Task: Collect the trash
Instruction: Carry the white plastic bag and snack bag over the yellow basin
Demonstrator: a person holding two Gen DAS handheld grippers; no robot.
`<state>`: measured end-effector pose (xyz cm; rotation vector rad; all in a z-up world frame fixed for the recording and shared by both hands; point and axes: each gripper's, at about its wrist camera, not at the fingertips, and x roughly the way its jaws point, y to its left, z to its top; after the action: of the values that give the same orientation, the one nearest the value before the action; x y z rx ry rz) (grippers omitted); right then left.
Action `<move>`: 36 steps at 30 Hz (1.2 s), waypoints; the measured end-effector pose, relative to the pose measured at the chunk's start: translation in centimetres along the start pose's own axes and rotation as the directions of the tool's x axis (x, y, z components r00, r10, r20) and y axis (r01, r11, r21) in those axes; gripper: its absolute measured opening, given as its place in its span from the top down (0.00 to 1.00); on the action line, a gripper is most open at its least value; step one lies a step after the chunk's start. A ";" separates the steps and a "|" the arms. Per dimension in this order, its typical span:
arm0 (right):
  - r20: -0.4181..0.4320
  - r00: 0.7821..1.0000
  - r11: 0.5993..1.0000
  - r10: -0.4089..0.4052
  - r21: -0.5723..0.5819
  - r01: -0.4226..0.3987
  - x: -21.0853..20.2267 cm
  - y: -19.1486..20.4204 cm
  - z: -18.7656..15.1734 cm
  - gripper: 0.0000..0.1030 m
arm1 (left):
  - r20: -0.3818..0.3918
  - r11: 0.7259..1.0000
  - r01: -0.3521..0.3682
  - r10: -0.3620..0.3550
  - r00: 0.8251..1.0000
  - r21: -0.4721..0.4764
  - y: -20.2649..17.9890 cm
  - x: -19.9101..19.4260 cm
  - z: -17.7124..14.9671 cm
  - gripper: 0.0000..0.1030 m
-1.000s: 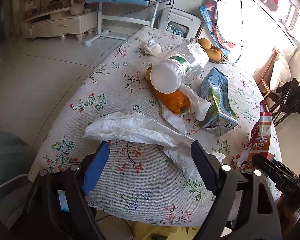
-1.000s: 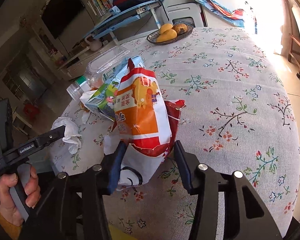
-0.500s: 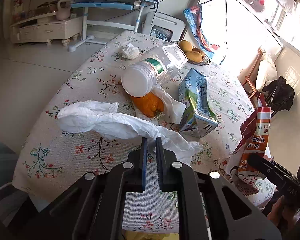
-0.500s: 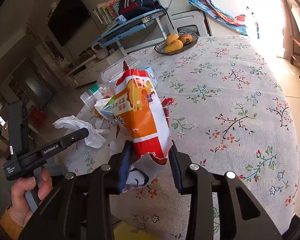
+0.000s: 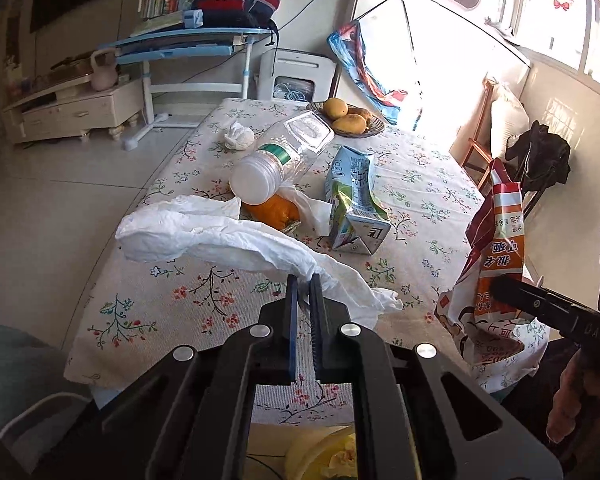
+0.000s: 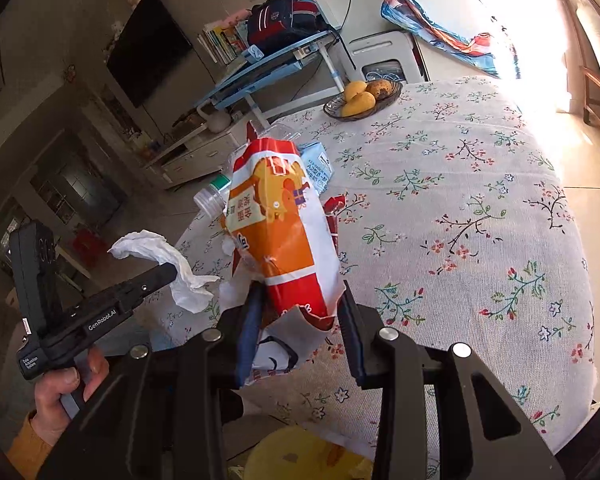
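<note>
item: my left gripper (image 5: 304, 280), jaws pressed together on the white tissue (image 5: 220, 236); the tissue is lifted off the floral tablecloth (image 5: 420, 184), one end trailing out to the left. lettering on its side in the right wrist view reads "genrobot.ai".

item: my right gripper (image 6: 300, 300), jaws partly apart and clamped on the lower end of the orange-and-red snack bag (image 6: 284, 224), which is held up over the table's near edge. chinese characters run along the bag; i cannot read them.

item: milk carton (image 5: 354, 204), lying on its side mid-table; small print illegible.

item: clear plastic bottle (image 5: 284, 156), white cap, green label band, resting across orange peel (image 5: 274, 210) on a second tissue.

item: crumpled tissue ball (image 5: 239, 136), far left of the table.

item: dish of mangoes (image 5: 348, 118), far end.
</note>
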<state>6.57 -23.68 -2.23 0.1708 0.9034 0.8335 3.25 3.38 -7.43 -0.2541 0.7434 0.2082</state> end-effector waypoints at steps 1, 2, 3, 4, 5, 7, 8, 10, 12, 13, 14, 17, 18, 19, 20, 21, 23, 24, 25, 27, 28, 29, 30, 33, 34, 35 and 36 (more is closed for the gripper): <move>-0.001 1.000 1.000 0.003 -0.001 -0.003 -0.2 0.1 -0.3 0.64 | 0.003 1.000 -0.002 0.002 1.000 0.008 -0.2 -0.3 -0.2 0.94; -0.003 1.000 1.000 0.004 -0.005 -0.004 -0.3 0.3 -0.4 0.64 | 0.005 1.000 -0.001 0.001 1.000 0.013 -0.3 -0.6 -0.4 0.94; -0.004 1.000 1.000 0.004 -0.010 -0.004 -0.4 0.4 -0.6 0.64 | 0.007 1.000 -0.002 0.002 1.000 0.018 -0.5 -0.8 -0.6 0.94; -0.005 1.000 1.000 0.008 -0.014 -0.008 -0.7 0.6 -0.9 0.64 | 0.009 1.000 -0.004 0.004 1.000 0.024 -0.6 -1.1 -0.9 0.94; -0.007 1.000 1.000 0.014 -0.016 -0.014 -0.9 0.8 -1.2 0.64 | 0.012 0.999 -0.006 0.006 1.000 0.031 -0.8 -1.5 -1.1 0.94; -0.015 1.000 0.999 0.028 -0.023 -0.028 -1.4 1.2 -1.7 0.64 | 0.017 0.999 -0.008 0.007 1.000 0.044 -1.0 -2.1 -1.6 0.94; -0.021 0.999 0.999 0.036 -0.027 -0.037 -1.6 1.4 -2.0 0.64 | 0.019 0.999 -0.008 0.007 1.000 0.049 -1.2 -2.5 -1.9 0.94; -0.040 0.998 0.998 0.049 -0.038 -0.051 -2.0 1.9 -2.8 0.64 | 0.022 0.999 -0.006 0.005 1.000 0.054 -1.4 -3.0 -2.4 0.94; -0.063 0.997 0.997 0.053 -0.058 -0.056 -2.4 2.5 -3.7 0.64 | 0.023 0.998 -0.004 0.003 1.000 0.058 -1.5 -3.5 -2.9 0.94; -0.074 0.996 0.996 0.050 -0.071 -0.056 -2.5 2.8 -4.1 0.64 | 0.023 0.998 -0.004 0.002 1.000 0.061 -1.7 -3.7 -3.1 0.94; -0.088 0.995 0.995 0.049 -0.084 -0.056 -2.6 3.1 -4.6 0.64 | 0.023 0.998 -0.003 0.002 1.000 0.064 -1.8 -3.9 -3.4 0.94; -0.137 0.990 0.990 0.038 -0.128 -0.055 -2.8 4.0 -6.1 0.64 | 0.023 0.997 -0.003 0.002 1.000 0.074 -2.4 -4.5 -3.9 0.94; -0.153 0.988 0.988 0.032 -0.142 -0.054 -2.8 4.3 -6.6 0.64 | 0.023 0.997 -0.003 0.001 1.000 0.077 -2.5 -4.6 -4.1 0.94; -0.172 0.985 0.986 0.027 -0.156 -0.055 -2.8 4.6 -7.2 0.64 | 0.023 0.997 -0.003 0.001 1.000 0.080 -2.5 -4.8 -4.3 0.94; -0.191 0.981 0.984 0.023 -0.170 -0.056 -2.7 4.8 -7.7 0.63 | 0.024 0.997 -0.003 0.001 1.000 0.083 -2.7 -4.9 -4.5 0.94; -0.207 0.978 0.981 0.016 -0.184 -0.055 -2.7 5.0 -8.2 0.64 | 0.024 0.996 -0.003 0.001 1.000 0.086 -2.8 -5.1 -4.6 0.94; -0.235 0.972 0.976 0.003 -0.212 -0.054 -2.6 5.4 -9.3 0.63 | 0.024 0.996 -0.002 0.000 1.000 0.091 -3.0 -5.4 -5.0 0.94; -0.247 0.969 0.973 -0.002 -0.224 -0.055 -2.5 5.7 -9.8 0.63 | 0.024 0.996 -0.001 -0.001 1.000 0.093 -3.1 -5.5 -5.1 0.94; -0.258 0.966 0.970 -0.007 -0.236 -0.056 -2.4 5.8 -10.2 0.63 | 0.024 0.995 -0.001 -0.001 1.000 0.096 -3.2 -5.6 -5.3 0.94; -0.275 0.961 0.965 -0.017 -0.256 -0.056 -2.2 6.2 -10.7 0.63 | 0.024 0.995 -0.001 -0.002 1.000 0.103 -3.5 -5.9 -5.6 0.94; -0.284 0.958 0.963 -0.023 -0.265 -0.055 -2.2 6.2 -11.0 0.63 | 0.025 0.994 0.000 -0.002 1.000 0.105 -3.6 -6.0 -5.7 0.94; -0.292 0.956 0.960 -0.030 -0.273 -0.054 -2.2 6.3 -11.3 0.63 | 0.026 0.994 0.000 -0.003 1.000 0.108 -3.6 -6.1 -5.8 0.94; -0.302 0.953 0.958 -0.037 -0.281 -0.052 -2.0 6.3 -11.5 0.63 | 0.027 0.994 0.000 -0.003 1.000 0.109 -3.6 -6.3 -5.9 0.94; -0.335 0.941 0.951 -0.057 -0.304 -0.050 -1.4 6.6 -12.1 0.63 | 0.029 0.994 0.001 -0.004 1.000 0.111 -3.9 -6.7 -6.2 0.94; -0.342 0.937 0.947 -0.072 -0.317 -0.043 -1.3 6.7 -12.4 0.63 | 0.030 0.994 0.001 -0.004 1.000 0.111 -4.0 -6.8 -6.3 0.94; -0.353 0.932 0.943 -0.085 -0.330 -0.039 -1.1 6.8 -12.6 0.63 | 0.029 0.994 0.003 -0.006 1.000 0.110 -4.0 -6.9 -6.4 0.94; -0.366 0.926 0.940 -0.096 -0.340 -0.037 -0.8 6.9 -12.9 0.62 | 0.030 0.994 0.003 -0.007 1.000 0.110 -4.0 -7.1 -6.5 0.94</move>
<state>-7.30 -22.14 -6.66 -0.3201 1.1012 1.0003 -4.89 -3.01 -6.51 -0.1482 0.7213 0.1654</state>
